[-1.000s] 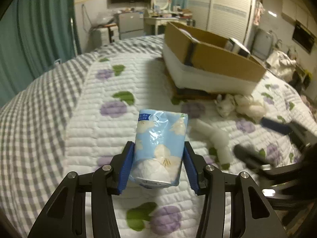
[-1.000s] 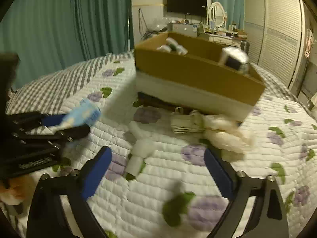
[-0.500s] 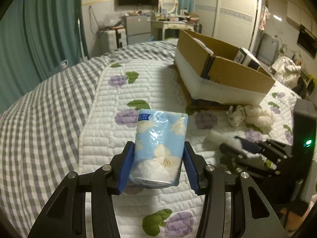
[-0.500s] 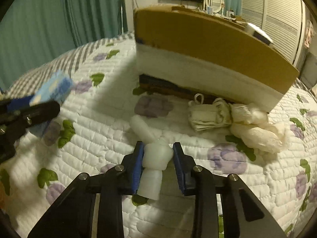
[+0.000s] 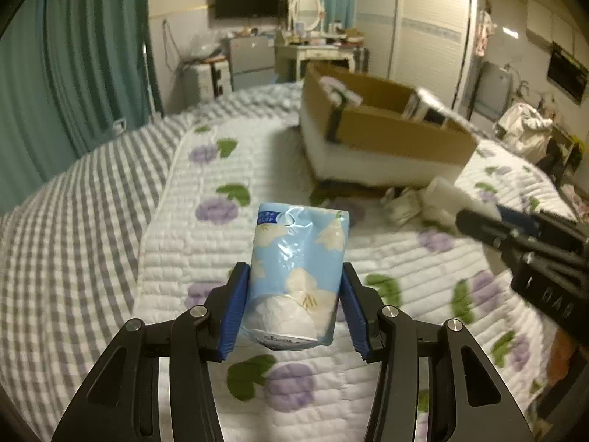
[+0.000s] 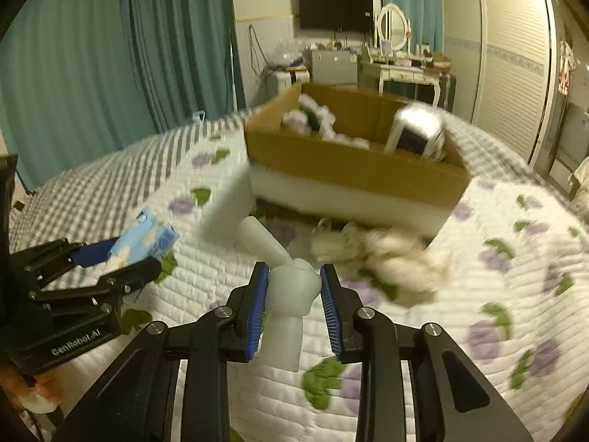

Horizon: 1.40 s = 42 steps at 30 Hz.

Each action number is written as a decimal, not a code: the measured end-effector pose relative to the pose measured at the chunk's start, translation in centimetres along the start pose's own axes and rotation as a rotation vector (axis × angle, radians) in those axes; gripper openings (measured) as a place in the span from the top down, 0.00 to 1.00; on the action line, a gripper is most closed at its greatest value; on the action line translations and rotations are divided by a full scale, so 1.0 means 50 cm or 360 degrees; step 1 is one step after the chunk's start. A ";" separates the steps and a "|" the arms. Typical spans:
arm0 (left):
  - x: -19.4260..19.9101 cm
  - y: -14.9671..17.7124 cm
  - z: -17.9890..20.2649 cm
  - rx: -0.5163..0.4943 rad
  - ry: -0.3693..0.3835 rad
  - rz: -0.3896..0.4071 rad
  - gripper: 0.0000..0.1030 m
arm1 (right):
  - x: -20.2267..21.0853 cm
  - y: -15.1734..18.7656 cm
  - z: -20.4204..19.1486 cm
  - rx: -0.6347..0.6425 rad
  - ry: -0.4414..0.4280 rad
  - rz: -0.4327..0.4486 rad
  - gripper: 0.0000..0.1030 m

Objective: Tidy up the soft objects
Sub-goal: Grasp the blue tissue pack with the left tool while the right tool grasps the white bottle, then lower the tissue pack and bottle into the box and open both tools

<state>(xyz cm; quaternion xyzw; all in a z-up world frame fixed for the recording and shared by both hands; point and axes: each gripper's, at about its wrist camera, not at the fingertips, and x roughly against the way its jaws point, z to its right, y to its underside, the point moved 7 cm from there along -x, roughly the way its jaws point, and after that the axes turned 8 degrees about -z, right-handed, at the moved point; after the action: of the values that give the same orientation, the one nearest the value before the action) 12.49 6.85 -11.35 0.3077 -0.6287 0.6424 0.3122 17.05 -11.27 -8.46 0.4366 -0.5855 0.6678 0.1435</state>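
Bed, white floral quilt (image 5: 191, 221): left gripper (image 5: 294, 309) fingers clamped on light-blue plastic tissue pack (image 5: 298, 269); right gripper (image 6: 294, 305) fingers just closed on white translucent T-shaped piece (image 6: 287, 294).

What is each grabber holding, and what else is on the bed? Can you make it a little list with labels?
left gripper: shut on tissue pack
right gripper: shut on white tube, lifted off the quilt
box: open cardboard, on the bed, already has things inside
cloth bundle: cream, lying on the quilt in front of the box
quilt: white with purple flowers
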 end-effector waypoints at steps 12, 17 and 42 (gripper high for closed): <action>0.122 -0.203 0.105 -0.0105 0.0045 0.0272 0.53 | 0.207 -0.212 0.086 0.0097 0.0020 0.0309 0.72; 0.080 -0.276 0.135 -0.0141 0.0005 0.0288 0.53 | 0.195 -0.298 0.121 0.0127 0.0024 0.0387 0.72; -0.161 -0.382 0.176 -0.0132 -0.0038 0.0226 0.28 | -0.119 -0.404 0.256 0.0058 -0.0047 0.0197 0.52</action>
<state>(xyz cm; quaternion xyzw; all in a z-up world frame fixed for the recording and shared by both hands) 32.52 -1.78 -5.77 0.2567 -0.6787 0.6325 0.2708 39.99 -15.47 -0.52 0.4121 -0.6010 0.6795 0.0853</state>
